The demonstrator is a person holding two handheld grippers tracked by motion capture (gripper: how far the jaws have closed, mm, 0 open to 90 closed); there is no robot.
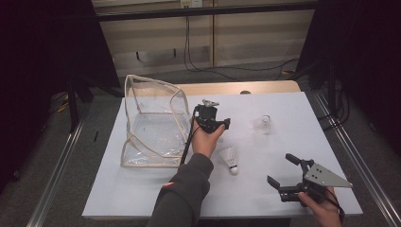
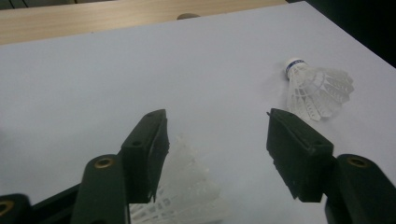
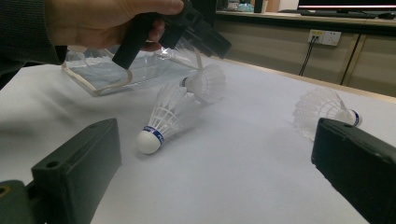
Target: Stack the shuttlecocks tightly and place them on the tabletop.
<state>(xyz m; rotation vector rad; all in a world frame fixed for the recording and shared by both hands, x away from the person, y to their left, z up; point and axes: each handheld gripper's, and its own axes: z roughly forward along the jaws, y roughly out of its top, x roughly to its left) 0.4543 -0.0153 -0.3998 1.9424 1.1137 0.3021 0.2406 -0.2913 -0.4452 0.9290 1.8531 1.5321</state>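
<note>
Left claw [image 2: 212, 144] hangs with jaws apart, gripping nothing; shuttlecock [image 2: 187, 196] lies beneath near one jaw, off-centre. We risk nudging it away or crushing feathers when closing. Right claw [image 3: 219, 172] spread wide, idle. Clear bag [image 1: 151, 123] sits beside left hand.

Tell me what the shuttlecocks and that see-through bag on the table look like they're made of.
The shuttlecocks look like white moulded plastic: the skirt is an open ribbed mesh, not feathers, with a smooth rounded white tip and a blue band. The tip could be foam or cork; I can't tell. The bag looks like clear glossy plastic film, wrinkled and catching glare, edged with pale trim that seems to be fabric.
</note>
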